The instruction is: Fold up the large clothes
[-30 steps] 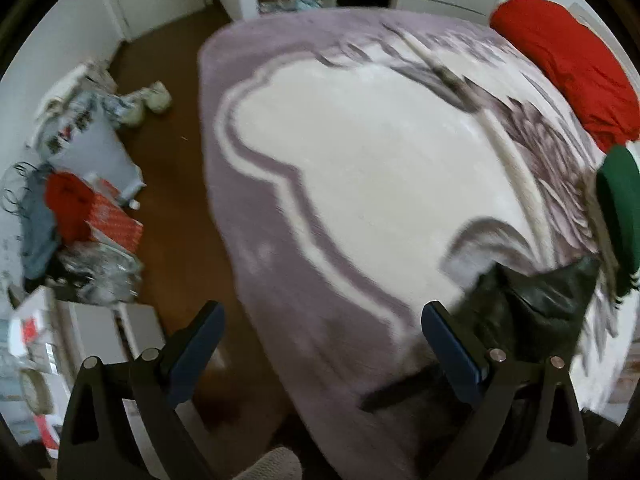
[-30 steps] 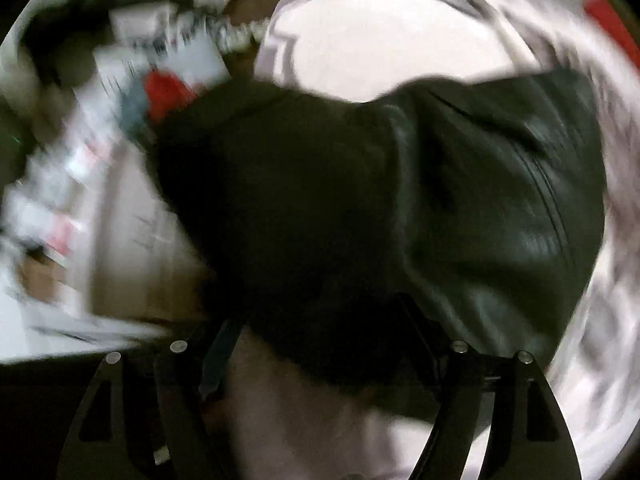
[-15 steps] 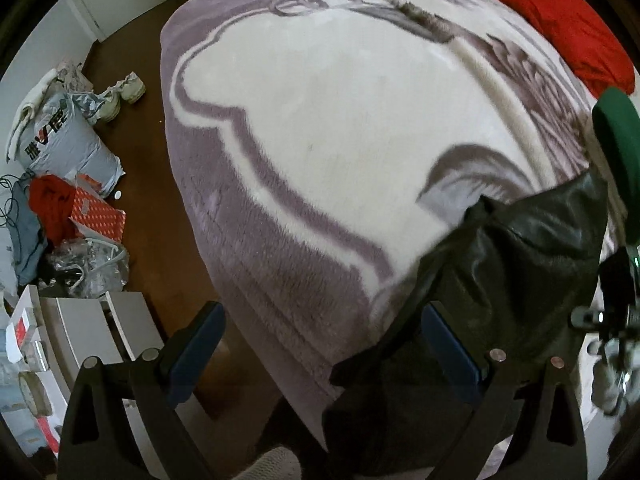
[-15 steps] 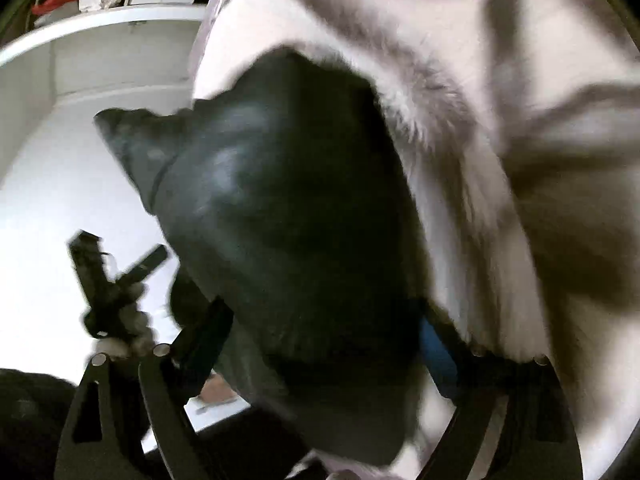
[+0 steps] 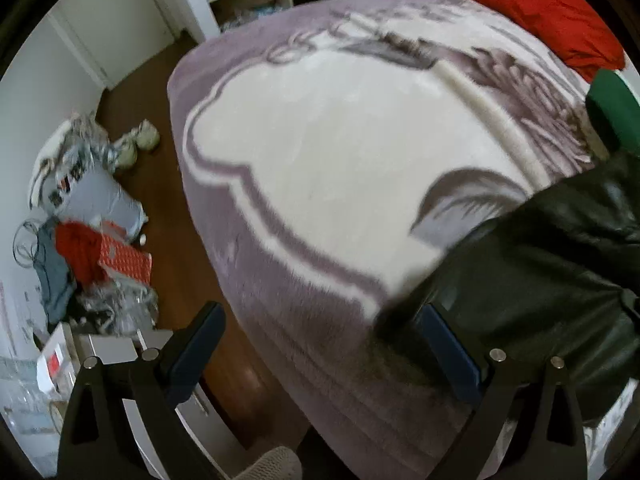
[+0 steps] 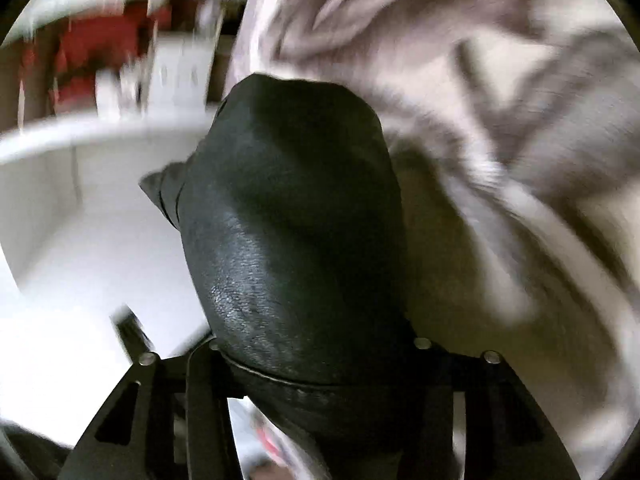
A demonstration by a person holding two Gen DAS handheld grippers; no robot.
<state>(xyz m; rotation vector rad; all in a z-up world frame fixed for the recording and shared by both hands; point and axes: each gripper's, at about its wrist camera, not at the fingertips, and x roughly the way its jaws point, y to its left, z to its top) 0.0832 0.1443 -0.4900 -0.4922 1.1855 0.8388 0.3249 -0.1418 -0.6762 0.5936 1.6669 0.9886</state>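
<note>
Hanging over the near corner of the bed (image 5: pixel 320 168), the left gripper (image 5: pixel 320 348) has its jaws spread wide with nothing between them. The black jacket (image 5: pixel 552 280) lies just off to its right, slumped on the blanket's edge, one fold touching the right-hand fingertip (image 5: pixel 448 344). Over on the other side, the right gripper (image 6: pixel 316 364) is buried in that same jacket (image 6: pixel 296 220): leathery cloth bulges up between the fingers and hides the tips, so it looks clamped on, though I can't tell for sure how tight. From there the garment runs away from the gripper toward the blanket, bunched rather than spread. My read is the left one must swing rightward to catch a free edge. Nothing blocks that path. A red pillow (image 5: pixel 536 12) and something green (image 5: pixel 616 112) sit at the far right of the bed, well away from the work. Floor clutter (image 5: pixel 88 240) lies left, off the bed entirely.
</note>
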